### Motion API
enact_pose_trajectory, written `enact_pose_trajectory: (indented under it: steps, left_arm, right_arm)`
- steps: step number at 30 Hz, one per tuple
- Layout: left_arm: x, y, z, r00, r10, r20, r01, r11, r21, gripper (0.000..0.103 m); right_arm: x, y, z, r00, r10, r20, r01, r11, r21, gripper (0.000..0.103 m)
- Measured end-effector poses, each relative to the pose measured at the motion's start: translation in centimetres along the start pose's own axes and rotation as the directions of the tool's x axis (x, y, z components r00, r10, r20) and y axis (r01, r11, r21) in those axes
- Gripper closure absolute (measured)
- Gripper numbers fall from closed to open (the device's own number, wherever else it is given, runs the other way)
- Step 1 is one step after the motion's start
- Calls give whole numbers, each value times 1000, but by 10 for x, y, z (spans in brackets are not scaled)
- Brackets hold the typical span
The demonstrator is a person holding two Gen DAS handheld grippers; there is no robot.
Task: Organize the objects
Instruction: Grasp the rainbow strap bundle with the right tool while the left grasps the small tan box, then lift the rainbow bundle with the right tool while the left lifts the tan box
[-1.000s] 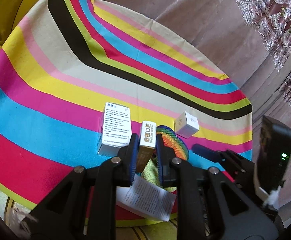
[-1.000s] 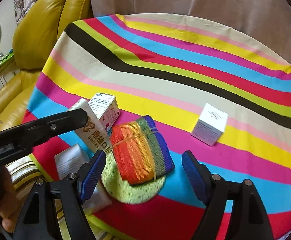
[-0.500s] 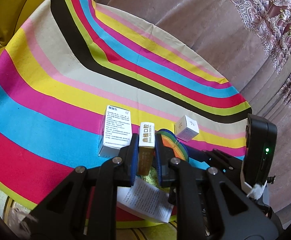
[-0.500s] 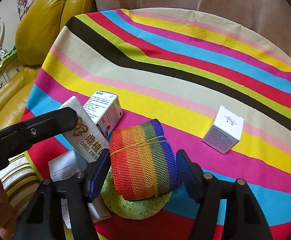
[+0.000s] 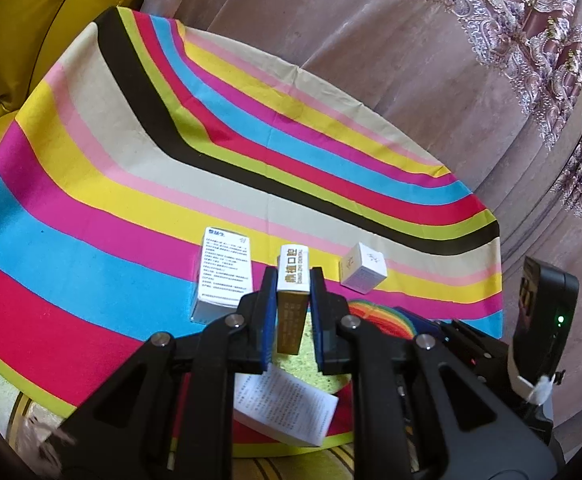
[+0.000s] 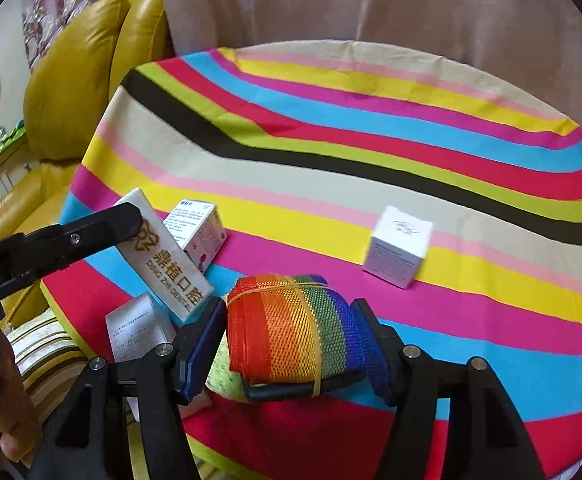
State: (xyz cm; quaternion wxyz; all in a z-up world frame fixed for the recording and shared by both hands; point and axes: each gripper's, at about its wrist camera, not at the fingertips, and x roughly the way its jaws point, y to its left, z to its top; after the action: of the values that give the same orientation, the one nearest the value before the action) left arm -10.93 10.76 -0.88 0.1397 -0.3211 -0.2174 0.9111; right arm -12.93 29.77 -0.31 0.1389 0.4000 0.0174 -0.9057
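Note:
My left gripper is shut on a narrow white-and-gold toothpaste box, which it holds tilted above the striped cloth; the same box shows in the right wrist view. The jaws of my right gripper are closing, with both blue pads against the sides of a rainbow mesh roll bound with a yellow band. The roll is tipped up off a green sponge, and its black underside shows.
A white box with printed text and a small white cube box stand on the striped round table. Another white box lies at the near edge. A yellow sofa and curtains surround the table.
The right jaws have narrowed from well clear of the rainbow roll until they touch its sides, and the roll has tipped up off the sponge. The left gripper still holds its box.

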Motion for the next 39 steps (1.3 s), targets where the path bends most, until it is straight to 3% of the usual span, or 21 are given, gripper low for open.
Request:
enact_pose_trajectory:
  steps: [9, 15, 24, 32, 39]
  left_arm:
    - [0, -17, -3, 999, -36, -11, 37, 999, 18, 84]
    - [1, -31, -11, 997, -73, -37, 74, 996, 41, 84]
    - [3, -37, -14, 994, -94, -62, 96, 994, 43, 84]
    - [3, -42, -18, 990, -116, -75, 119, 992, 41, 84]
    - [2, -47, -22, 986, -143, -89, 146, 989, 25, 84]
  right_arm:
    - [-27, -24, -18, 999, -45, -10, 45, 995, 87, 39]
    - [-29, -42, -36, 988, -51, -145, 73, 986, 152, 39]
    - [-14, -41, -46, 971, -42, -235, 72, 990, 118, 38]
    - [-5, -39, -50, 963, -53, -265, 82, 992, 101, 37]
    - [-20, -45, -50, 976, -85, -199, 112, 985, 133, 39]
